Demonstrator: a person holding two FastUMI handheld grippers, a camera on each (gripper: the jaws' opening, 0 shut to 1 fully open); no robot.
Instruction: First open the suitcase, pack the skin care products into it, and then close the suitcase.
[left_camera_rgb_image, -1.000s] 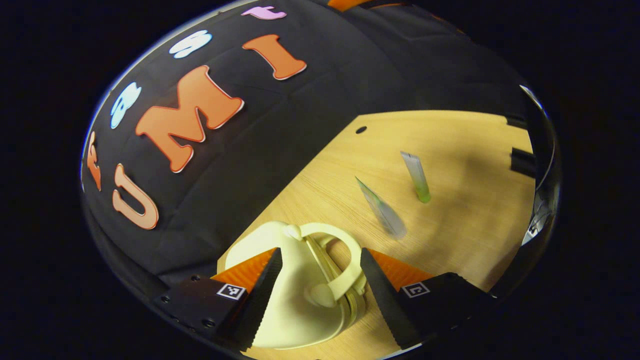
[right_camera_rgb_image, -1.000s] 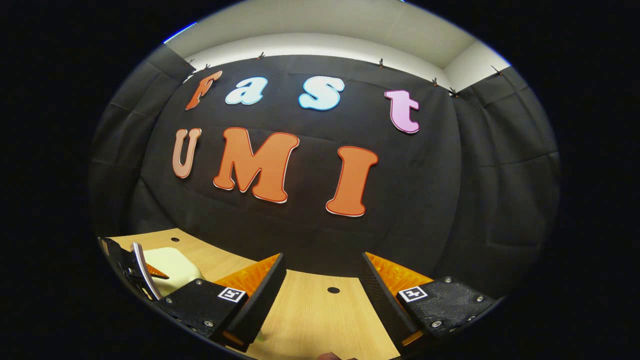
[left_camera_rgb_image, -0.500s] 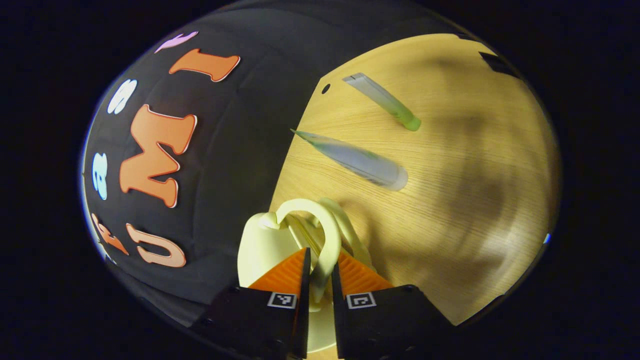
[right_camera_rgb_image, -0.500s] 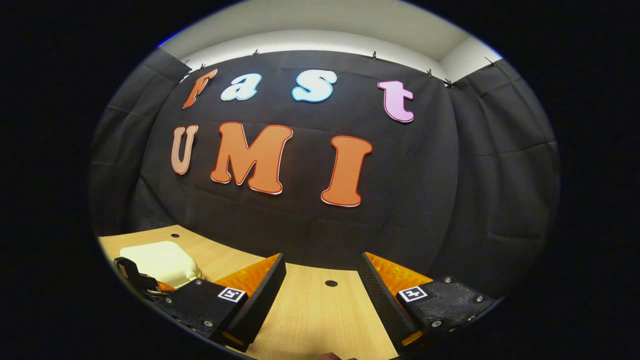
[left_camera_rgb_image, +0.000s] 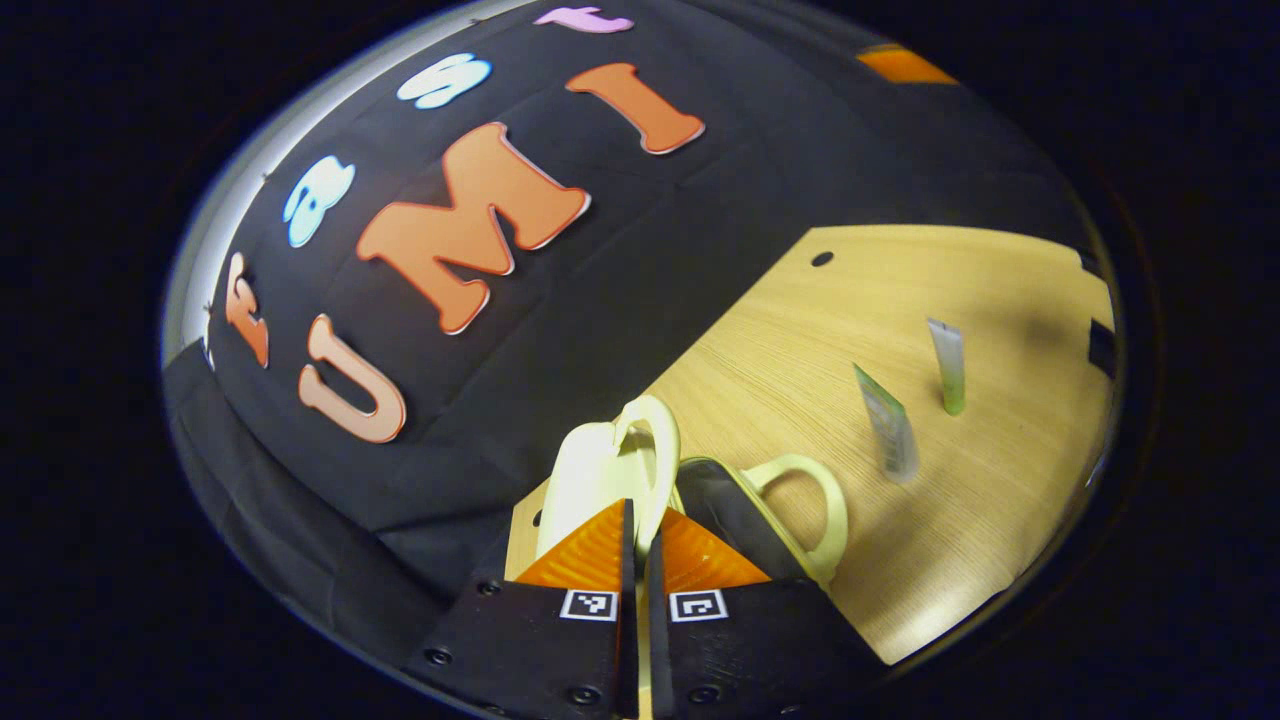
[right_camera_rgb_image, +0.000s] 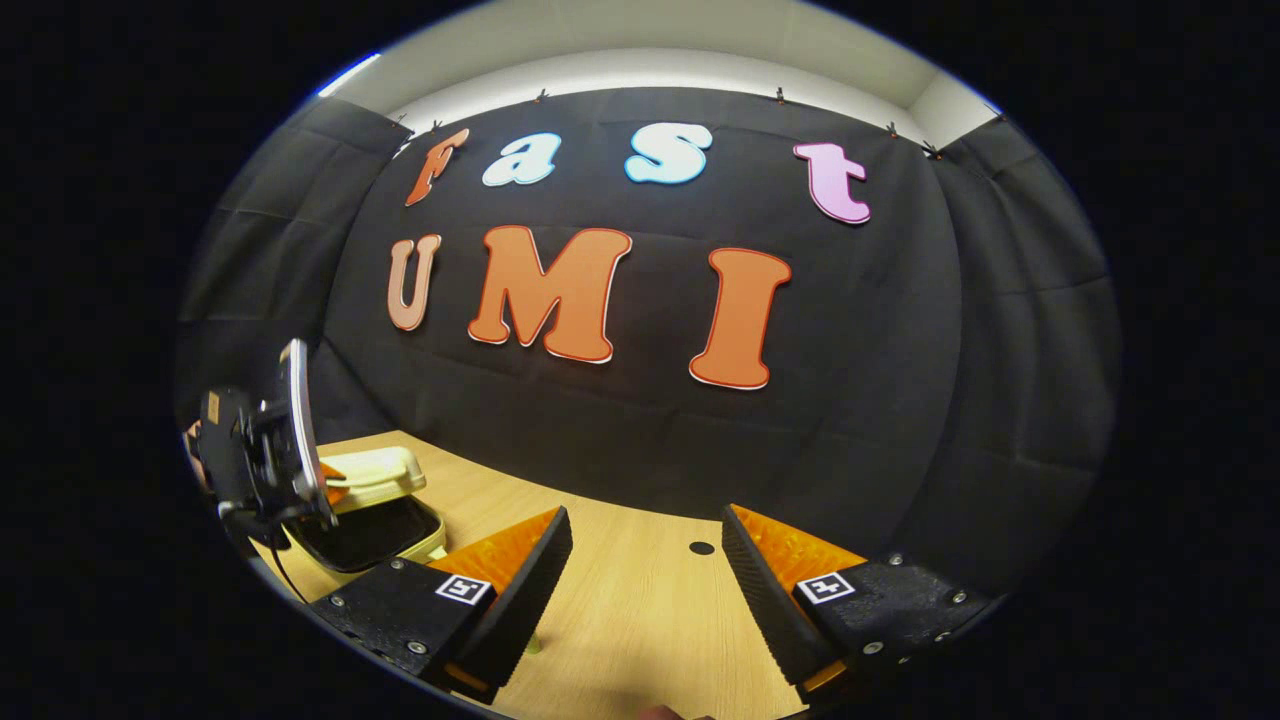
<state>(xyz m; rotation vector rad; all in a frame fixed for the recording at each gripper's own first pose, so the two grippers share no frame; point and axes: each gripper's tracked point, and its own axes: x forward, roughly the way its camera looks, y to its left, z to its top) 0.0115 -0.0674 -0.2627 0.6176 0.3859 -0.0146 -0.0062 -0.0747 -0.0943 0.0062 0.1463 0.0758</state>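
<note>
The small cream-yellow plastic suitcase (left_camera_rgb_image: 600, 470) is partly open: its upper shell is raised, and the dark inside of the lower shell (left_camera_rgb_image: 735, 525) can be seen beside it. So I judge that the first step, the opening, is in hand and almost done. The packing and the closing are still to do.

The two skin care products lie on the light wooden worktop (left_camera_rgb_image: 800, 330), outside the case. The grey-white soft tube with a green end (left_camera_rgb_image: 888, 427) is at about 3 o'clock from the suitcase in the left gripper view, and the thin white tube with a green cap (left_camera_rgb_image: 948, 366) is just beyond it, a little more towards 2 o'clock. They are apart from each other and from the case.

The left gripper (left_camera_rgb_image: 637, 545) has its orange fingers (left_camera_rgb_image: 585, 550) pressed nearly together, pinching the cream loop handle (left_camera_rgb_image: 645, 450) of the raised shell between them. In the right gripper view this gripper stands at about 9 o'clock, over the open case.

The right gripper (right_camera_rgb_image: 645, 560) has its fingers spread wide. It holds nothing and hangs above the bare worktop, near a small round hole (right_camera_rgb_image: 701, 548).
</note>
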